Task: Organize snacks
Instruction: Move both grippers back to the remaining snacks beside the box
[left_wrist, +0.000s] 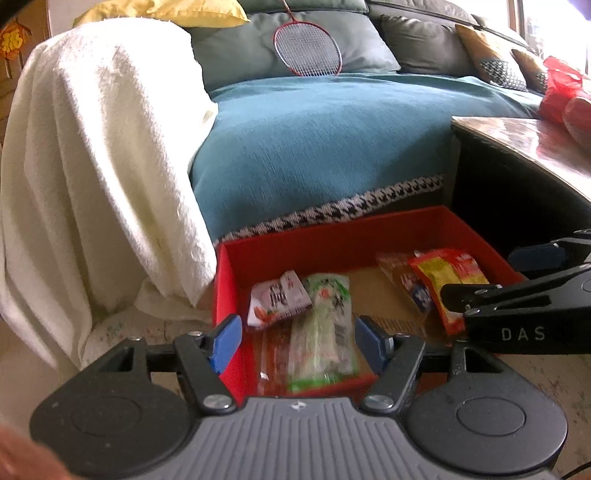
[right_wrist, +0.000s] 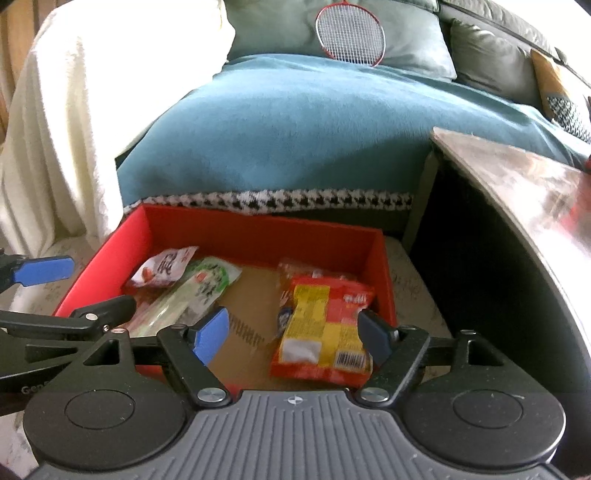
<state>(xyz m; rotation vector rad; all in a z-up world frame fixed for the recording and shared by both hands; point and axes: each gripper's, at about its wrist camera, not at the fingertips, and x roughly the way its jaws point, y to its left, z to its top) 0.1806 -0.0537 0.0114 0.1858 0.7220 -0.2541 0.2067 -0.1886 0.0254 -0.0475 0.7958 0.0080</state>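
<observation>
A red box (left_wrist: 332, 243) (right_wrist: 258, 232) sits on the floor in front of the sofa and holds several snack packets. A green and white packet (left_wrist: 325, 325) (right_wrist: 192, 295) and a small white and red packet (left_wrist: 277, 299) (right_wrist: 164, 266) lie on its left side. A red and yellow packet (right_wrist: 321, 332) (left_wrist: 447, 284) lies on its right side over a clear packet (left_wrist: 402, 280). My left gripper (left_wrist: 299, 341) is open and empty above the green packet. My right gripper (right_wrist: 291, 332) is open and empty above the red and yellow packet.
A sofa with a teal blanket (left_wrist: 325, 140) stands behind the box. A white towel (left_wrist: 96, 147) hangs over its left arm. A badminton racket (left_wrist: 306, 48) leans on the cushions. A glossy table (right_wrist: 517, 177) with a dark side stands close on the right.
</observation>
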